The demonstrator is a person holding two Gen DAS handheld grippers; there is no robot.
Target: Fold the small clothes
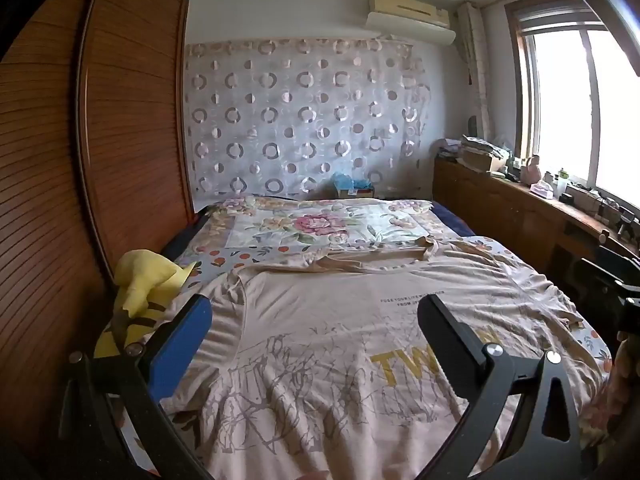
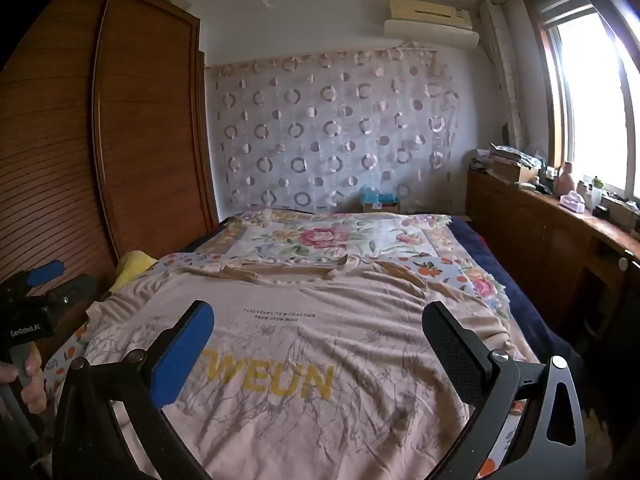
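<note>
A beige T-shirt point(image 1: 320, 320) with yellow letters and a grey branch print lies spread flat on the bed, collar at the far end; it also shows in the right wrist view point(image 2: 312, 344). My left gripper point(image 1: 316, 320) is open and empty, held above the shirt's near left part. My right gripper point(image 2: 320, 328) is open and empty, held above the shirt's near middle. The left gripper also shows at the left edge of the right wrist view point(image 2: 36, 296), held by a hand.
The bed has a floral quilt point(image 1: 320, 224). A yellow plush toy point(image 1: 148, 280) lies at the bed's left edge beside a wooden wardrobe point(image 1: 60, 160). A wooden cabinet point(image 2: 560, 232) with clutter runs along the right under the window.
</note>
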